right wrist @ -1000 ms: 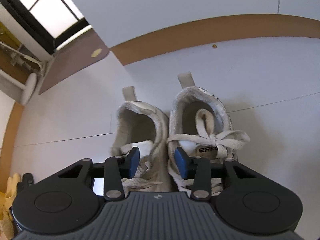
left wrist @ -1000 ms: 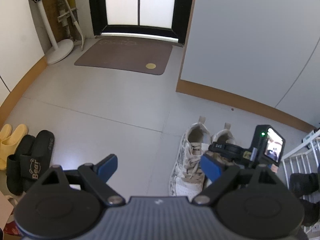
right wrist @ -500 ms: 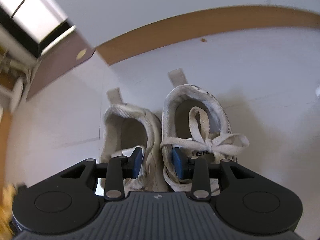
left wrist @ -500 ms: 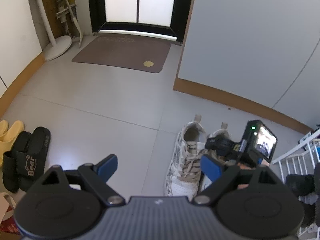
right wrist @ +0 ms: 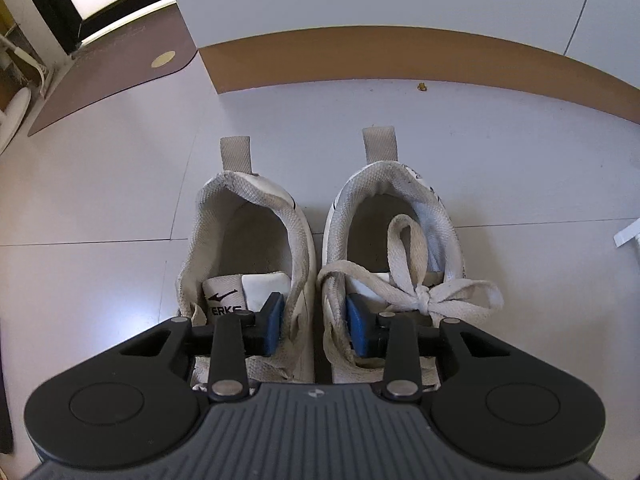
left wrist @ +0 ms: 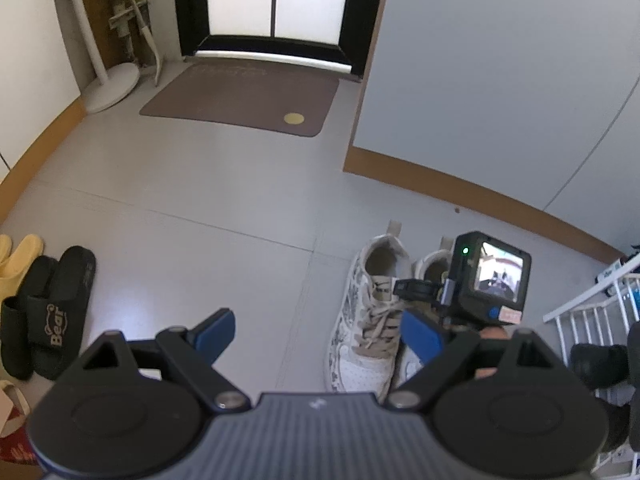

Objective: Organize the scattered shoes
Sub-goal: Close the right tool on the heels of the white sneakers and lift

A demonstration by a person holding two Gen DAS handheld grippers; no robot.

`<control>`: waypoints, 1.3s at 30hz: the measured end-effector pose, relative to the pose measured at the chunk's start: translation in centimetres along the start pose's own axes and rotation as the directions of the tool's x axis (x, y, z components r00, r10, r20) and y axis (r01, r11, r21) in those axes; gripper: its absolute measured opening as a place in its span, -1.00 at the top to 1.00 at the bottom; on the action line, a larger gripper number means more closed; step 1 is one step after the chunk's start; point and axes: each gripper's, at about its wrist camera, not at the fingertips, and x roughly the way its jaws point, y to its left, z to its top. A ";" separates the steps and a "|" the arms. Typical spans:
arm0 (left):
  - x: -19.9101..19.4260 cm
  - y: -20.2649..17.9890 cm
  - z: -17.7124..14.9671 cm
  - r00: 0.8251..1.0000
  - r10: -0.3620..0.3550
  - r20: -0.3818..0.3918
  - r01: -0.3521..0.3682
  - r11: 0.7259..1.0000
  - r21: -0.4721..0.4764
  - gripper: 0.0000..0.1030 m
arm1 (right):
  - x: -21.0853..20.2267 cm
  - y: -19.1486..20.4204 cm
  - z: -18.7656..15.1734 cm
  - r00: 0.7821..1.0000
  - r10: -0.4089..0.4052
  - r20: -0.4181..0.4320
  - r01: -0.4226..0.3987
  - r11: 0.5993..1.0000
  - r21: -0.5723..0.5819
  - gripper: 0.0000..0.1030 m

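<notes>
Right gripper dropped closer onto sneakers, jaws closing across both inner collars. Left gripper wide, empty. Next: firm pinch, lift pair.

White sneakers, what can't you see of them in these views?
- Right wrist view: toes of the white sneakers hidden under the right gripper, jaws closing on their inner walls.
- Left wrist view: far sneaker mostly behind that gripper's camera.
- Both views: soles face down.
</notes>
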 end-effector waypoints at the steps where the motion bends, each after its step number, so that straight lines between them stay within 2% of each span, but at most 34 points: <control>1: 0.1 -0.2 -0.1 1.000 0.011 -0.002 -0.011 1.000 0.009 -0.78 | 0.1 -0.2 -0.2 1.000 0.006 0.003 -0.006 1.000 0.013 0.37; 2: 0.3 -0.4 -0.2 1.000 0.022 -0.007 -0.022 1.000 0.018 -0.78 | 0.2 -0.3 -0.3 1.000 0.012 0.006 -0.012 1.000 0.026 0.48; 5: 0.3 -0.3 -0.3 1.000 0.018 -0.018 -0.017 1.000 0.015 -0.78 | -0.1 -0.1 -0.7 1.000 -0.004 0.011 0.004 1.000 0.000 0.59; 12: -0.6 -0.1 0.1 1.000 0.025 -0.001 -0.025 1.000 -0.007 -0.77 | -1.7 0.1 -2.6 0.999 0.002 0.049 -0.002 1.000 -0.001 0.62; 19: -1.6 -0.1 0.2 0.999 0.029 0.026 -0.029 1.000 -0.006 -0.77 | -5.7 0.2 -4.0 0.990 -0.022 0.143 0.025 0.999 -0.024 0.63; 25: -2.5 0.7 0.4 0.999 0.018 0.045 -0.014 0.996 -0.087 -0.75 | -11.4 -1.4 -4.6 0.977 -0.052 0.205 0.054 0.999 -0.003 0.63; 28: -3.6 0.2 0.4 0.998 -0.011 0.068 0.019 0.993 -0.113 -0.75 | -14.3 -2.3 -4.7 0.971 -0.078 0.228 0.078 0.997 0.012 0.63; 33: -4.7 -1.7 -0.1 0.995 -0.022 0.093 0.027 0.998 -0.052 -0.76 | -19.4 -4.2 -4.5 0.951 -0.129 0.280 0.120 0.992 0.048 0.63; 36: -5.4 -2.2 -0.3 0.993 -0.065 0.098 0.071 0.996 -0.057 -0.76 | -22.3 -5.7 -4.4 0.939 -0.156 0.308 0.139 0.987 0.075 0.63; 39: -6.2 -3.2 -0.7 0.991 -0.080 0.106 0.083 0.996 -0.025 -0.76 | -25.3 -7.0 -4.4 0.924 -0.185 0.336 0.157 0.982 0.108 0.63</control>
